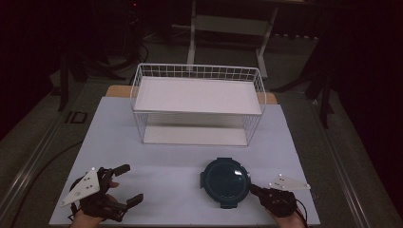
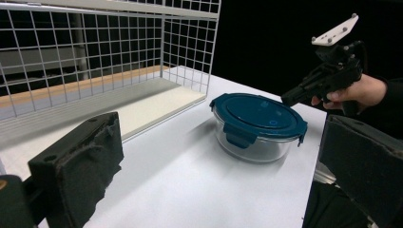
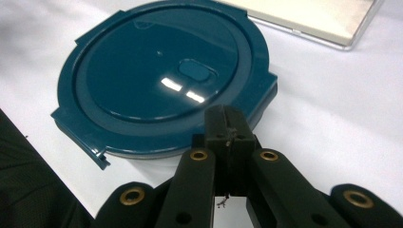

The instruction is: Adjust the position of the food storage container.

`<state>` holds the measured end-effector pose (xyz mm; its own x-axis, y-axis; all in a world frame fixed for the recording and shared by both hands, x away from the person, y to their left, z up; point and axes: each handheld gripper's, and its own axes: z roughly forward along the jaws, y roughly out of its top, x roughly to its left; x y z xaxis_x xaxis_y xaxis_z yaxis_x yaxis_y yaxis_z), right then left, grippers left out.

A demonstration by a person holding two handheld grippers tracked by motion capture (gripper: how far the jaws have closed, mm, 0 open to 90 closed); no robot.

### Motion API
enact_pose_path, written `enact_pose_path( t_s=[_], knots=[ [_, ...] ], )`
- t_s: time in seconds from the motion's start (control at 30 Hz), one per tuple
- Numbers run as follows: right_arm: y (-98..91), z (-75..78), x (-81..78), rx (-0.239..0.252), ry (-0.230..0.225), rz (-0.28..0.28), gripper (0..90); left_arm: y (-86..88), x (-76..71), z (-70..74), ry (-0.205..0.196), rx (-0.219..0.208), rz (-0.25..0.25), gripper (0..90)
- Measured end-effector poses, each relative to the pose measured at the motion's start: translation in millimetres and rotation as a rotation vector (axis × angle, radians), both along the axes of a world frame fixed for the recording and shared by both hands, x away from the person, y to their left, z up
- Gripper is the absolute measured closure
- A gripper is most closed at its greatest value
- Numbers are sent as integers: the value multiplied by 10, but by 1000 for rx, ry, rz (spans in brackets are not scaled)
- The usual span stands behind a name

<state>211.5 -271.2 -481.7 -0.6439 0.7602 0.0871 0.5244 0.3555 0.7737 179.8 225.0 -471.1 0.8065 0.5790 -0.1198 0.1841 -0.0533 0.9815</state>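
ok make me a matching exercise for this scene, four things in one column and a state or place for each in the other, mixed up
Things:
1. left gripper
2. right gripper
3. container
4. wire rack

States or places:
A. at the far side of the table
B. jaws wide apart, empty
C. round, blue lid clipped on
D. jaws closed, tip beside the lid's rim

Pairs: 1-B, 2-D, 3-C, 4-A

Round glass container with dark teal lid [image 1: 225, 182] on white table [image 1: 171, 171], white wire two-tier rack [image 1: 197, 104] behind it.
Left gripper [image 1: 127, 186] near front-left corner, jaws spread wide, nothing between. Right gripper [image 1: 254, 190] just beside container's right edge, jaws together.
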Motion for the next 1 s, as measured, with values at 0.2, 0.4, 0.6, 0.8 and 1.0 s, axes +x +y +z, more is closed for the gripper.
enact_pose_path(
  t_s=[0.2, 0.4, 0.6, 0.8, 1.0],
  knots=[
    [-74, 59, 105, -15, -31, -35, 900, 0, -2, -1, 1, 2, -2, 10],
    [-115, -37, 209, -26, 2, -51, 900, -7, -4, -5, 2, 4, -8, 10],
    [-79, -78, 253, -26, 22, -33, 900, -19, -3, -9, 1, 12, -13, 10],
    [-41, -83, 256, -26, 29, -48, 900, -37, 10, -19, 9, 13, -17, 10],
    [92, -78, 267, -13, 32, -13, 900, -48, 6, -19, 9, 15, -20, 10]
  ],
)
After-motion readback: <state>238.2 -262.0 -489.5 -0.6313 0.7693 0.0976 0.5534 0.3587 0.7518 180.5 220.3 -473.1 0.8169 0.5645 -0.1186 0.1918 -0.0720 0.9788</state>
